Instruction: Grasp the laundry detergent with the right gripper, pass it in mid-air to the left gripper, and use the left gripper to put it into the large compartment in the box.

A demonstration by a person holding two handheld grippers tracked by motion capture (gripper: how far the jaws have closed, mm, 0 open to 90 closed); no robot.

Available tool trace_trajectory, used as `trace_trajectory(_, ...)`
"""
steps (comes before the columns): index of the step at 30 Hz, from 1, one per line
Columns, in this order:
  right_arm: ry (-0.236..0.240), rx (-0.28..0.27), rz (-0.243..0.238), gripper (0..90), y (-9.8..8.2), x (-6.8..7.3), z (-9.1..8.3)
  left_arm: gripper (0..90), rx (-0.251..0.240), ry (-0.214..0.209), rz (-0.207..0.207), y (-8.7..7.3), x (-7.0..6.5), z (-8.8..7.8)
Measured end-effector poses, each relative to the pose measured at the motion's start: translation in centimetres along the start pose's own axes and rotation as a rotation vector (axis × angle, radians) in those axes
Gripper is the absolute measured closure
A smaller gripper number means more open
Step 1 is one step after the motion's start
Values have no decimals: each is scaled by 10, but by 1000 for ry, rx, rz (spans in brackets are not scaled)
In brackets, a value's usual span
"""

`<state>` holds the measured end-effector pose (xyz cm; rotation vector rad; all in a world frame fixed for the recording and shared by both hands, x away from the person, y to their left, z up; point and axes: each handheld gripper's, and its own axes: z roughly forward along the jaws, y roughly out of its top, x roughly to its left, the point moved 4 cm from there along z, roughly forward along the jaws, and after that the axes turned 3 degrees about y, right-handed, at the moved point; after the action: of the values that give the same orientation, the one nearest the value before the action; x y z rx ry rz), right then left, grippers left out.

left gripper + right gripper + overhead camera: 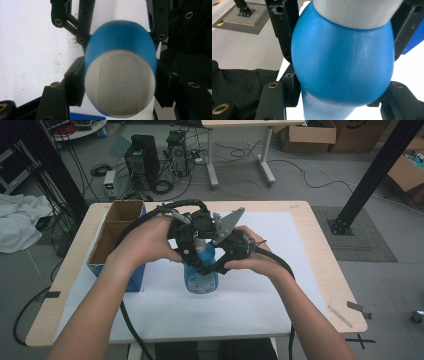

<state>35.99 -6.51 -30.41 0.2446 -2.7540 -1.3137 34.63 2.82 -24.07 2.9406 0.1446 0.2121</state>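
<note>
A pale wooden table (320, 270) under a white sheet stands in a workshop with cables and computer towers on the grey floor behind it. Near the middle of the sheet stands the blue plastic bottle with a white cap (201, 270), upright, just beside an open blue cardboard box (120, 237) to its left.

The left gripper (192, 240) is clamped on the white cap (120, 82), its jaws pressing both sides in the left gripper view. The right gripper (220, 262) holds the bottle's rounded blue shoulder (342, 60) just under the cap, jaws tight against it.

This looks like unscrewing the cap (one gripper on the cap and the other bracing the body points that way). To do it well, the right gripper should keep the body steady and upright while the left turns about the bottle's own axis, not tilting. The curved shoulder may slip, so a firm hold there matters. Lifting should wait until the thread runs free, or the bottle could tip and spill.
</note>
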Motion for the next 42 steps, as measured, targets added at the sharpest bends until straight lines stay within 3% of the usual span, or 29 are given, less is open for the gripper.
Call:
trace_trajectory(2, 2, -3, 6, 431, 0, 0, 0, 387, 3, 1, -4, 0, 0, -1)
trace_trajectory(3, -17, -10, 22, 335, -1, -1, -1, 387, 7, -5, -10, 0, 1, -2)
trace_trajectory(6, -26, 8, 40, 254, -4, -4, -2, 387, 18, -10, -15, 0, 1, -4)
trace_trajectory(14, -46, 55, 47, 236, -13, -7, -9, 387, 62, -2, -67, 1, 6, -14)
trace_trajectory(19, -93, 130, 67, 234, -26, -12, -20, 386, 94, 26, -173, -2, 13, -31)
trace_trajectory(20, -101, 146, 68, 234, -29, -12, -22, 386, 94, 26, -173, -2, 13, -31)
trace_trajectory(21, -106, 167, 74, 235, -32, -11, -23, 387, 107, 38, -228, -6, 18, -38)
trace_trajectory(23, -118, 209, 76, 237, -37, -11, -26, 387, 112, 53, -291, -9, 22, -44)
trace_trajectory(24, -118, 209, 76, 237, -37, -11, -26, 386, 112, 53, -291, -9, 22, -44)
trace_trajectory(25, -124, 252, 79, 243, -42, -10, -30, 387, 128, 68, -347, -14, 28, -53)
trace_trajectory(26, -127, 277, 81, 248, -44, -9, -32, 387, 132, 76, -375, -16, 30, -56)
trace_trajectory(27, -127, 277, 81, 248, -44, -9, -32, 387, 132, 76, -375, -16, 30, -56)
trace_trajectory(29, -140, 340, 77, 250, -50, -7, -36, 387, 146, 97, -480, -27, 39, -68)
trace_trajectory(30, -140, 340, 77, 250, -50, -7, -36, 387, 146, 97, -480, -27, 39, -68)
trace_trajectory(31, -142, 372, 78, 255, -55, -6, -39, 386, 156, 108, -562, -35, 46, -76)
trace_trajectory(37, -175, 497, 96, 260, -71, -3, -49, 387, 163, 141, -860, -70, 67, -101)
trace_trajectory(38, -175, 497, 96, 260, -71, -3, -49, 387, 163, 141, -860, -70, 67, -101)
trace_trajectory(39, -192, 535, 92, 261, -75, -3, -54, 386, 167, 157, -951, -82, 72, -108)
trace_trajectory(42, -210, 580, 91, 261, -81, -3, -60, 387, 173, 190, -1046, -99, 78, -119)
